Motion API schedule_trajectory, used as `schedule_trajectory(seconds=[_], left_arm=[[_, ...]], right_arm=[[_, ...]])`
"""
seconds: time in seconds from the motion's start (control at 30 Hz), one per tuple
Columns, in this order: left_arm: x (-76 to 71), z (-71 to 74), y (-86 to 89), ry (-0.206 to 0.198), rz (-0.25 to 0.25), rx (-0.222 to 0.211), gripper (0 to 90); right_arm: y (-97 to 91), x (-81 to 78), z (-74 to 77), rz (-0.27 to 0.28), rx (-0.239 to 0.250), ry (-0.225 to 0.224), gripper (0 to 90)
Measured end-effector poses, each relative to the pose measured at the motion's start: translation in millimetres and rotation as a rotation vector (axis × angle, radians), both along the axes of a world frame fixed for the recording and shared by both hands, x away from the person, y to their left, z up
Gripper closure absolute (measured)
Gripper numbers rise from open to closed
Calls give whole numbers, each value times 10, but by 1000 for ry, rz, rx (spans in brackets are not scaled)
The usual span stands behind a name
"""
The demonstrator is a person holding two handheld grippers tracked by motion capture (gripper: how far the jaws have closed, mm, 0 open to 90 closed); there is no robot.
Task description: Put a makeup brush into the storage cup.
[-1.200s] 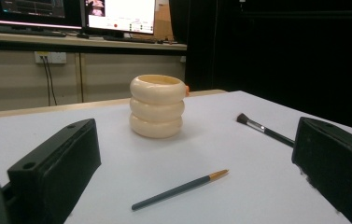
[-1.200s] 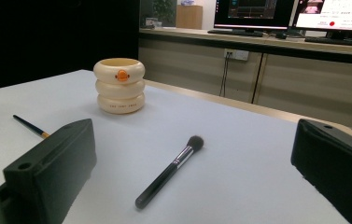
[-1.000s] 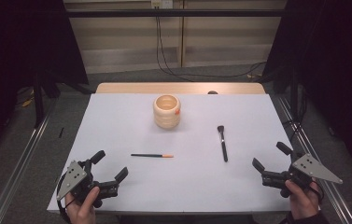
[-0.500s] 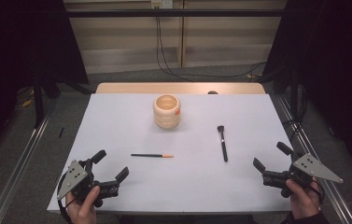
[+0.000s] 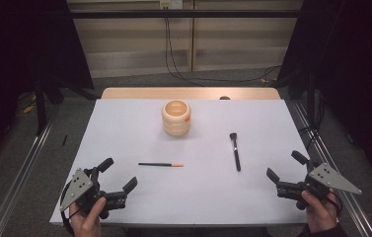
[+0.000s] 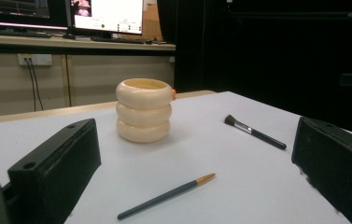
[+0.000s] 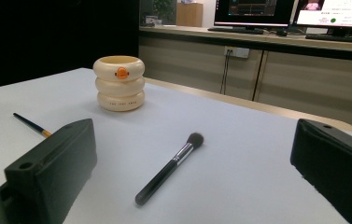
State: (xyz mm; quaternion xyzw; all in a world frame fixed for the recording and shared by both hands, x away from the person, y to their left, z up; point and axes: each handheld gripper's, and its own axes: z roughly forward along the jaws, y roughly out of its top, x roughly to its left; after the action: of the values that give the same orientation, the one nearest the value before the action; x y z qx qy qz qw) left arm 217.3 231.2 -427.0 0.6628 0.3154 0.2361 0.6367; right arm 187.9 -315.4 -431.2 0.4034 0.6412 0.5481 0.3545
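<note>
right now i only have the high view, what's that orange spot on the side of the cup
Observer: In the right gripper view it's a round orange badge on the top ring of the cup.
Operator: anything else on that side
Observer: Small lettering on the bottom ring, too small to read.
Operator: is the big brush all black
Observer: No, the makeup brush has a silver ferrule below its dark head.

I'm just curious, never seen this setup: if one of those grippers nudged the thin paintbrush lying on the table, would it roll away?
Probably a little. The thin paintbrush looks round and slim, lying flat on the smooth white table, so a sideways nudge would likely roll it. It appears stiff and light, so it should lift easily, though the narrow handle could slip between wide jaws.
</note>
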Motion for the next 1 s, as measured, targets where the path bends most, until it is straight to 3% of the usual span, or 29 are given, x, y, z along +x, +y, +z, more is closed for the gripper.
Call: schedule_trajectory(seconds=[0.43,0.57,0.63,0.87,1.0], left_arm=[[60,95,-13,25,13,4,10],[101,148,-36,16,-7,31,10],[110,157,-58,15,-5,14,10],[179,196,-137,13,-45,23,10],[211,218,-162,22,-43,10,10]], right_arm=[[16,13,-3,1,0,-1,0],[18,17,-4,-1,1,0,0],[18,17,-3,0,3,-1,0],[15,15,-4,4,1,-1,0],[17,17,-4,1,3,-1,0]])
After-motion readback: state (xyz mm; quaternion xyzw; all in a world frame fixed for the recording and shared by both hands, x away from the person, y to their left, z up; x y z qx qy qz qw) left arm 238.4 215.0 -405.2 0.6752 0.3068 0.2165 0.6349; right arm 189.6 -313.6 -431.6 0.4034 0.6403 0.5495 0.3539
